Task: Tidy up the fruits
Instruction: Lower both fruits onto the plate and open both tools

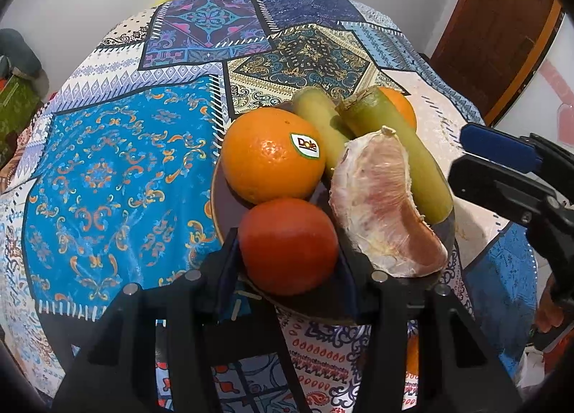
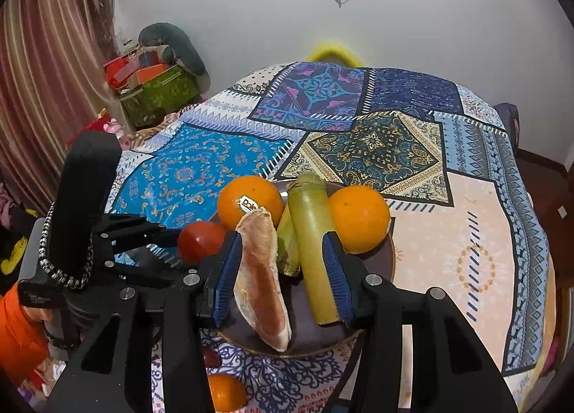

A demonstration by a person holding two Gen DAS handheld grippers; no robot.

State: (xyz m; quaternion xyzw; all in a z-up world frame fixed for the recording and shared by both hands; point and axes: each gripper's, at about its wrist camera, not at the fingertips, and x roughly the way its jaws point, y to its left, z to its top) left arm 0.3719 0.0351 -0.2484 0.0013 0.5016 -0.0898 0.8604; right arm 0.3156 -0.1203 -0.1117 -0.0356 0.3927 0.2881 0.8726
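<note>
Nearly sorted — on the dark plate [image 2: 389,251]: two oranges [image 2: 358,217], sugarcane pieces [image 2: 315,244], pomelo wedge [image 2: 263,280]. Left gripper [image 1: 287,251] clamped on the tomato [image 1: 288,246] at the plate's near rim; right gripper [image 2: 283,276] open, straddling wedge and cane. Left off the plate — one orange [image 2: 226,393], just in front.

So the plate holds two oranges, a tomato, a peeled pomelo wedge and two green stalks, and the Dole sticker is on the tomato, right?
Nearly. The Dole sticker is on an orange, not on the tomato, whose skin is bare; the left wrist view shows this clearly. The rest holds: the plate carries two oranges, the tomato, a peeled pomelo wedge and two green stalks.
</note>
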